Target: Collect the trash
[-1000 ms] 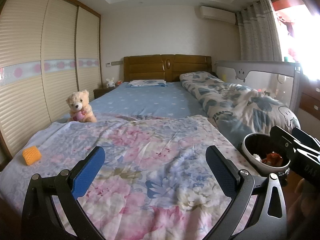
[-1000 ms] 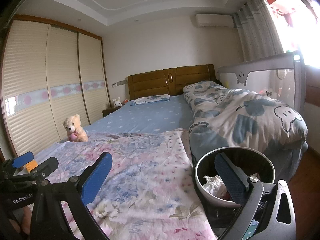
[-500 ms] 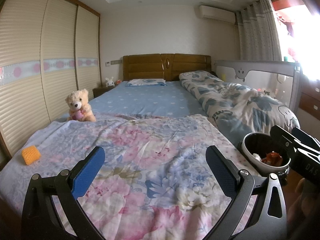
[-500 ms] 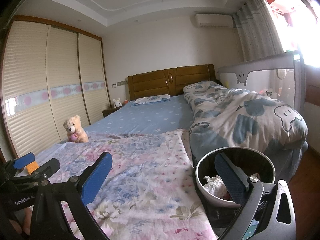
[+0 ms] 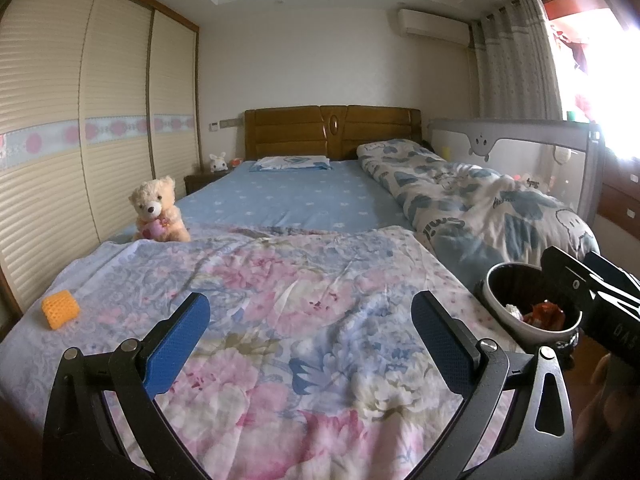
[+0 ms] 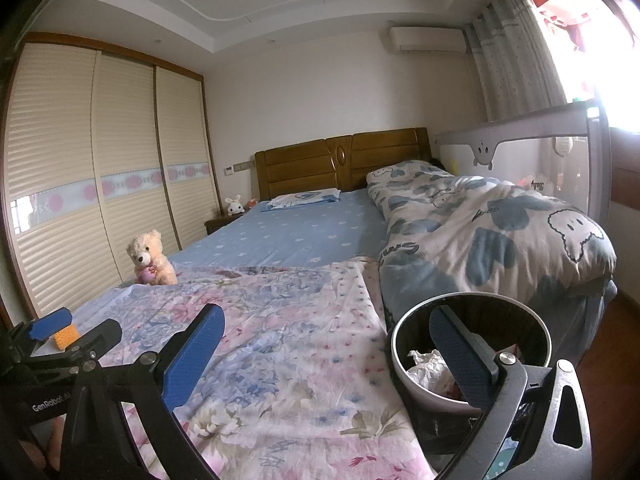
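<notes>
Presently: left gripper [image 5: 310, 332], fingers [image 5: 178, 342] spread wide, holding nothing, above the near end of the floral quilt [image 5: 280, 300] on the bed [image 5: 288, 200]. Right gripper [image 6: 326, 354], fingers [image 6: 192, 356] likewise spread wide and empty, its right finger in front of the bin's mouth. One trash bin [image 6: 404, 364], near right beside the bed, holding crumpled white paper [image 6: 426, 364] and a red wrapper [image 5: 542, 312]. One orange foam piece [image 5: 61, 307], near left on the quilt. One teddy bear [image 5: 158, 210], far left. One small rabbit toy [image 5: 218, 161] on the nightstand.
</notes>
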`<state>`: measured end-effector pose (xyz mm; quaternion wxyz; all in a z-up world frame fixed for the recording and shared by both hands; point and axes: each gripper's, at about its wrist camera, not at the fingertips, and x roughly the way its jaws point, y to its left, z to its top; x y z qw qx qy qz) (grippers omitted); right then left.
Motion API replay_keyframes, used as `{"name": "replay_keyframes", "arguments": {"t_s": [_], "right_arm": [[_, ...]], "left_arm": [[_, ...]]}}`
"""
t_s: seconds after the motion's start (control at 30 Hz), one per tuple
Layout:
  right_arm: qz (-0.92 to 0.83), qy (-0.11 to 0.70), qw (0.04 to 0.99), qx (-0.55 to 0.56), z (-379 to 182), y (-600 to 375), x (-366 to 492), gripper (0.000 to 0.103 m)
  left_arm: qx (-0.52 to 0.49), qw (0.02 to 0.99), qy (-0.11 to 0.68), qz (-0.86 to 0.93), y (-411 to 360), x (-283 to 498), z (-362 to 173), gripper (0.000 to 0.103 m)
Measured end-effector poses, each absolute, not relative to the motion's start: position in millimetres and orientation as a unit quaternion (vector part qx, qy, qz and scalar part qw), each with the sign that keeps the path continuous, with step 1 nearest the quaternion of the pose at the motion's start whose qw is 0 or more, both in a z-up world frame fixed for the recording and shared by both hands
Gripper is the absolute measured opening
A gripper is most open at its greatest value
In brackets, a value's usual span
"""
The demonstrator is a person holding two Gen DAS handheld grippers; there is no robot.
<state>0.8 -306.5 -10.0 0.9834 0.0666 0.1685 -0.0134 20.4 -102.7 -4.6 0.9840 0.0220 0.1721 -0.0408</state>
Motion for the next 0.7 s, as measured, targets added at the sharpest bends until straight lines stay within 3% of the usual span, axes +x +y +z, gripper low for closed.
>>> {"name": "replay_keyframes", "arguments": {"t_s": [0.7], "right_arm": [[-0.012,0.172,0.983,0.069,-10.8,-307.3,0.6,0.103]], "left_arm": [[0.025,0.983,0.177,-0.042,-105.5,20.2,-13.3,0.103]]}}
